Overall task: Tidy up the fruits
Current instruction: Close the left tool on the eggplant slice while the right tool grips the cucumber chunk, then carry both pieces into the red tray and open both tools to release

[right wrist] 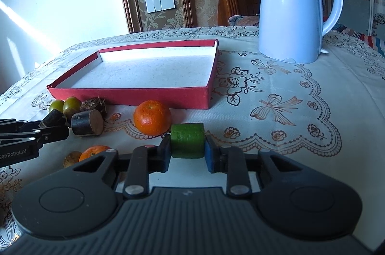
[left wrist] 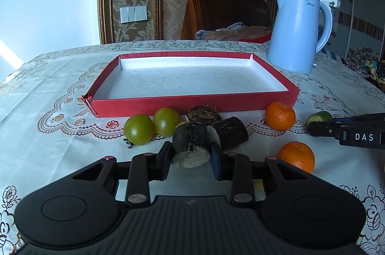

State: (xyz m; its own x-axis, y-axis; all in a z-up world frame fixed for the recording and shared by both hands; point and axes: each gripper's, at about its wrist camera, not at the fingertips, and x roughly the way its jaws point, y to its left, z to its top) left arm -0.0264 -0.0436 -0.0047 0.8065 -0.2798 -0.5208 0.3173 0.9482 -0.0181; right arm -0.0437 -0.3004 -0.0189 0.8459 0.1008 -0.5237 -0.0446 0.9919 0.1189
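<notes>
My left gripper [left wrist: 191,155] is shut on a dark sugarcane piece [left wrist: 190,143] with a pale cut end, low over the tablecloth. A second dark cane piece [left wrist: 232,132] lies just right of it. Two green tomatoes [left wrist: 139,128] [left wrist: 166,121] and a brown fibrous lump [left wrist: 203,114] lie behind. Two oranges [left wrist: 279,115] [left wrist: 297,156] sit to the right. My right gripper [right wrist: 187,146] is shut on a green cylinder piece [right wrist: 187,140], beside an orange [right wrist: 152,116]. The red tray [left wrist: 192,102] [right wrist: 134,96] stands behind, holding nothing.
A pale blue kettle [left wrist: 297,31] [right wrist: 294,2] stands right of the tray at the back. The table has a floral lace cloth [right wrist: 276,110]. A small brownish fruit [right wrist: 72,158] lies near the left gripper in the right wrist view. A wooden chair [left wrist: 216,7] stands behind the table.
</notes>
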